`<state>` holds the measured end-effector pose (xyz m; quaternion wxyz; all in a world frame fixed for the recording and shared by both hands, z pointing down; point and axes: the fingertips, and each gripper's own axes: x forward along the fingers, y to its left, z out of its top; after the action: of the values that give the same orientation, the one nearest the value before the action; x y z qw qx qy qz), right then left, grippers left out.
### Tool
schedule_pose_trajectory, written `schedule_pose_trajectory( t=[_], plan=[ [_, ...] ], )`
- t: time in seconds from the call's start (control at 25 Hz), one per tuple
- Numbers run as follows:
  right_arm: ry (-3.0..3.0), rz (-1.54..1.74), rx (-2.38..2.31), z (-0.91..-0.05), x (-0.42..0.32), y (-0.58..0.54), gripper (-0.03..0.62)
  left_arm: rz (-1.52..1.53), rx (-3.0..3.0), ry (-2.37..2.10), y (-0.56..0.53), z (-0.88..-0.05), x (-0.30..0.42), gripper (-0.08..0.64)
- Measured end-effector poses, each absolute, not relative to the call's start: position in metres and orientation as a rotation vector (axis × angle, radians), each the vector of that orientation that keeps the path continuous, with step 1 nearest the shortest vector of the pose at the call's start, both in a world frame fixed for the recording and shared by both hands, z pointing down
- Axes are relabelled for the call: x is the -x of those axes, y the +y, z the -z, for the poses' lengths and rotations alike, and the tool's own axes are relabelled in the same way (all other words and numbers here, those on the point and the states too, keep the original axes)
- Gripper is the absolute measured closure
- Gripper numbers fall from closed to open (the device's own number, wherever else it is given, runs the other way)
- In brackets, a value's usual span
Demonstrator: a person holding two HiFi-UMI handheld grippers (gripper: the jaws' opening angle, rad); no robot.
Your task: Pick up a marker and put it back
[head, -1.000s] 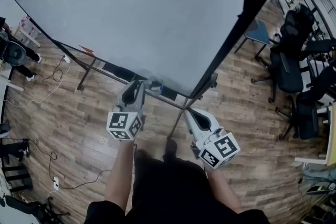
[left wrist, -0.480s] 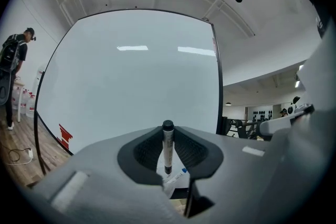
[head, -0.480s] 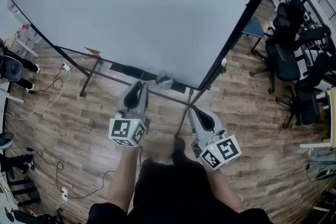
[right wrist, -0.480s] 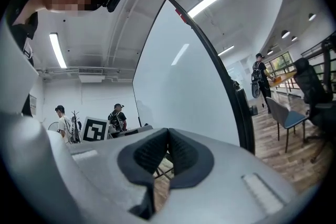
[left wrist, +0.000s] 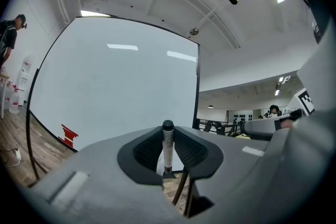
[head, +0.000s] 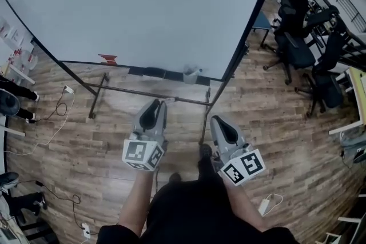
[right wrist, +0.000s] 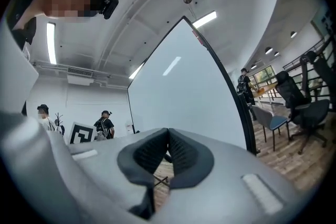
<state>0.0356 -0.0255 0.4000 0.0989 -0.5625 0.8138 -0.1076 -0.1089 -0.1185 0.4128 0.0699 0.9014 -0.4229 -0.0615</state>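
Note:
A white marker with a black cap (left wrist: 167,145) stands upright between the jaws of my left gripper (left wrist: 168,153), which is shut on it. In the head view the left gripper (head: 155,104) is held low in front of me, and the marker's end (head: 169,100) pokes out toward the whiteboard (head: 143,8). The board's marker ledge (head: 157,72) lies well beyond it, apart from both grippers. My right gripper (head: 216,122) hovers beside the left one, and its jaws (right wrist: 168,136) meet with nothing between them.
A small grey holder (head: 191,74) sits on the ledge, and a red mark (head: 107,59) shows at the board's lower left. The stand's metal legs (head: 206,117) cross the wooden floor ahead. Office chairs (head: 297,43) crowd the right; cables (head: 57,117) trail at left.
The whiteboard and its ledge have drawn farther from both grippers as the view backs away. The left gripper has come off the ledge area and still holds the marker.

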Motion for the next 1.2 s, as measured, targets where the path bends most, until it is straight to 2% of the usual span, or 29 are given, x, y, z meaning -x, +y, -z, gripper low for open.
schedule_pose_trajectory(
  t=[0.28, 0.64, 1.2],
  plan=[
    [2.377, 0.309, 1.776, -0.406, 0.009, 0.026, 0.591, 0.174, -2.752, -1.139, -0.065, -0.417, 0.150, 0.483],
    [2.386, 0.297, 1.826, -0.401, 0.026, 0.050, 0.591, 0.202, -2.756, -1.083, -0.030, -0.402, 0.176, 0.483],
    [2.432, 0.302, 1.910, -0.405, 0.003, 0.071, 0.591, 0.176, -2.773, -0.991, -0.001, -0.395, 0.145, 0.483]
  ],
)
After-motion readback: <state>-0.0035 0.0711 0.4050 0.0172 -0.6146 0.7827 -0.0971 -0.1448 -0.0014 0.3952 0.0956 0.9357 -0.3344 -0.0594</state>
